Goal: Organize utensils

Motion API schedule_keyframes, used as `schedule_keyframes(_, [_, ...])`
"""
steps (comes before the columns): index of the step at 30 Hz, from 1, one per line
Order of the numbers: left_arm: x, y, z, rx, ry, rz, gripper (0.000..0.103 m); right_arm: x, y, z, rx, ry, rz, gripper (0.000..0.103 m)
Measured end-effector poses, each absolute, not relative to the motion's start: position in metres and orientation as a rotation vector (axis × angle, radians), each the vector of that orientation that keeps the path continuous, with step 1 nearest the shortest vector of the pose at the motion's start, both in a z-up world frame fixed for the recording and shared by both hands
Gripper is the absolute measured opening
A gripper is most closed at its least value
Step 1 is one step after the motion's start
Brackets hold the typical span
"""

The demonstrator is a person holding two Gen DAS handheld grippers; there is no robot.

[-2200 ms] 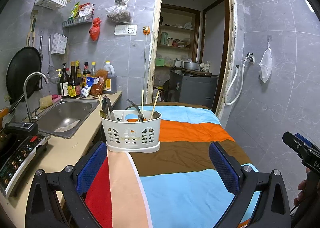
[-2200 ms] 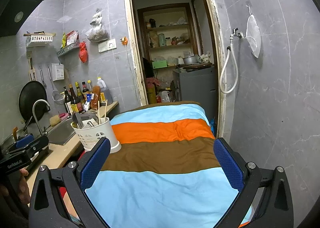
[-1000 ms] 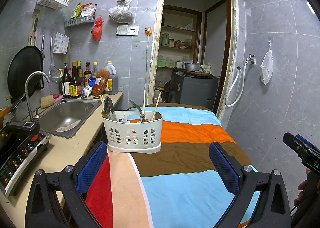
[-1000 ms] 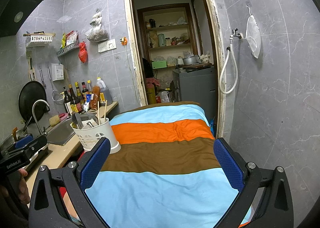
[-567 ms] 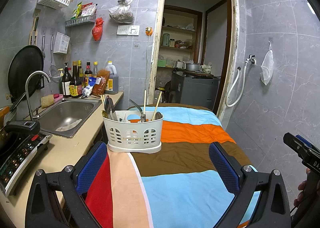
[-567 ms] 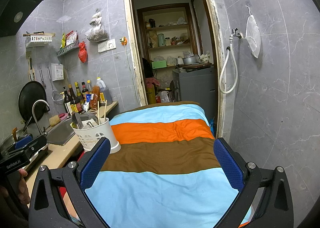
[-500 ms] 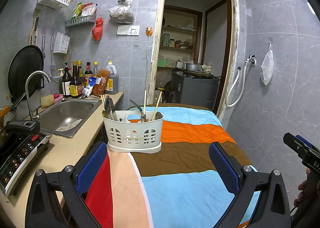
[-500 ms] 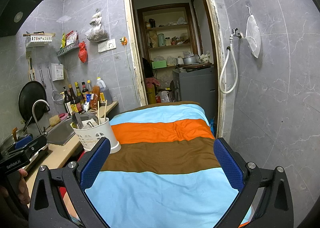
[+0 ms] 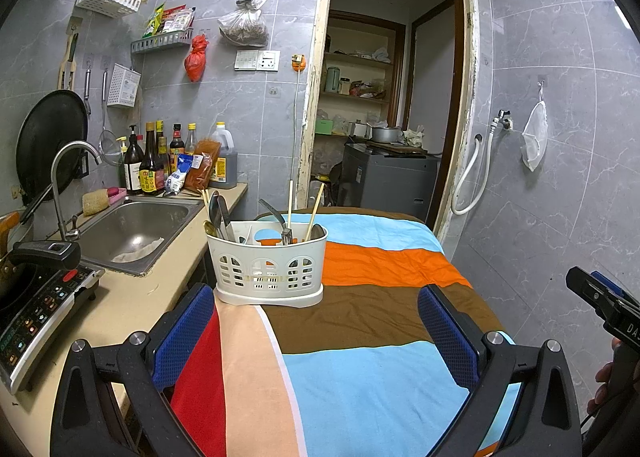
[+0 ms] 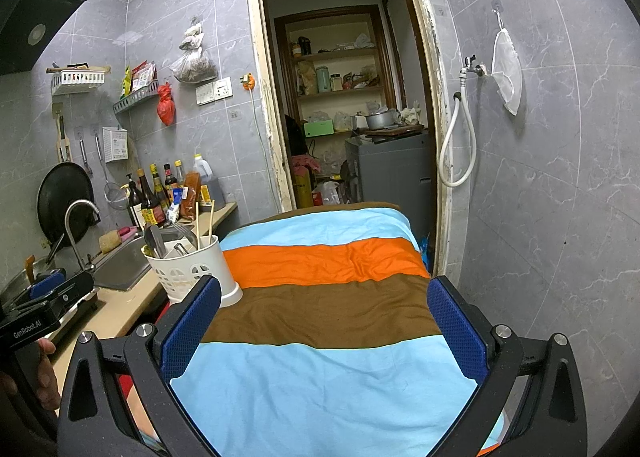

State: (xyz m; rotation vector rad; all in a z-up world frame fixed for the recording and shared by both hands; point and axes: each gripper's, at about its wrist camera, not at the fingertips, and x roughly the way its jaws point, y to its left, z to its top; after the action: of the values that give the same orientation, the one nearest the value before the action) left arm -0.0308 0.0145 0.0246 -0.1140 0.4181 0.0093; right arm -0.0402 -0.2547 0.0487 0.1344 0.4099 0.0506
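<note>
Left gripper (image 9: 316,331): blue-padded fingers spread wide apart, nothing between them, held above the near part of the striped cloth.
Right gripper (image 10: 323,327): blue-padded fingers likewise wide apart and empty, to the right of the left one.
White perforated plastic utensil caddy (image 9: 269,267): upright at the left edge of the striped cloth, beyond the left gripper's left finger.
Utensils: metal spoons (image 9: 215,213), a fork and wooden chopsticks (image 9: 291,201) stand in the caddy.
Striped cloth (image 9: 360,337): blue, brown, orange, peach and red bands covering the tabletop.
Steel sink (image 9: 136,231): far left, just beside the caddy, bottles behind it.
</note>
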Motion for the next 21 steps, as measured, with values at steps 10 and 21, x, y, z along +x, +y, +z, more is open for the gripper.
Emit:
schedule_keyframes(10, [-0.0308,0.0152,0.0246,-0.115,0.418,0.008,0.102,-0.0404,-0.2542,0.0489,0.135,0.41,0.05,0.102])
schedule_keyframes(21, [-0.0308,0.0157,0.0245,-0.116,0.419,0.009,0.102,-0.0402,-0.254,0.0488,0.136,0.412,0.051,0.101])
